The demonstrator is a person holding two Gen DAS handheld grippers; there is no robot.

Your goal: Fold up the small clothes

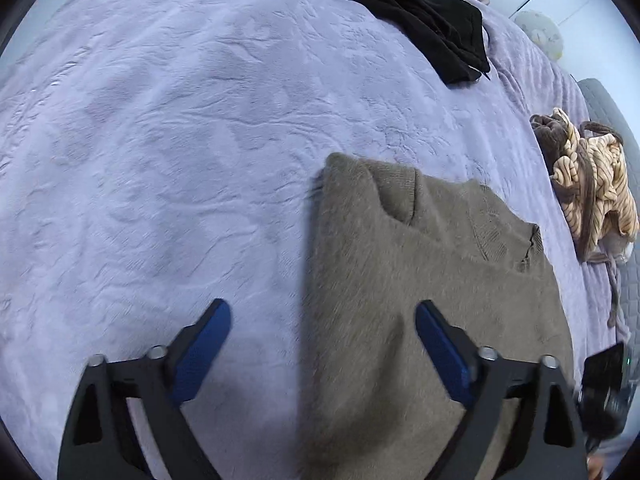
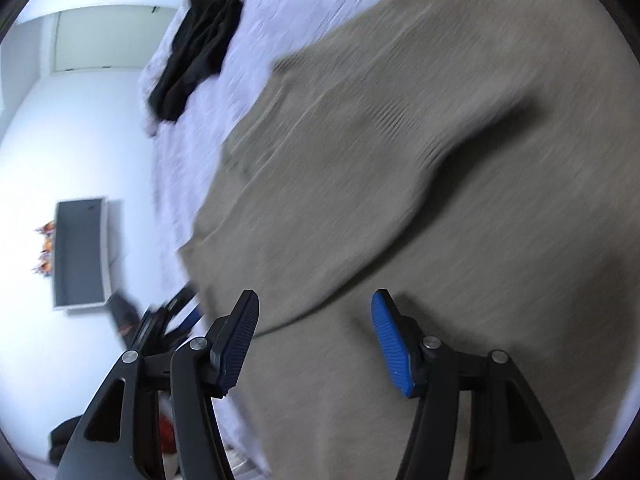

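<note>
A taupe knit sweater (image 1: 420, 264) lies flat on a lavender blanket (image 1: 160, 140), its neckline toward the far side. My left gripper (image 1: 322, 320) hovers above the sweater's left edge, jaws wide apart, nothing between the blue pads (image 1: 200, 352). In the right wrist view the same sweater (image 2: 420, 200) fills most of the blurred picture, with a fold ridge across it. My right gripper (image 2: 316, 320) stands open just over the cloth, and its pads (image 2: 390, 344) press on nothing.
A black garment (image 1: 420, 12) lies at the blanket's far side. A striped beige and brown garment (image 1: 592, 184) is bunched at the right edge. A dark device (image 1: 604, 384) sits at lower right. Beyond the bed's edge are white walls and a grey framed panel (image 2: 80, 252).
</note>
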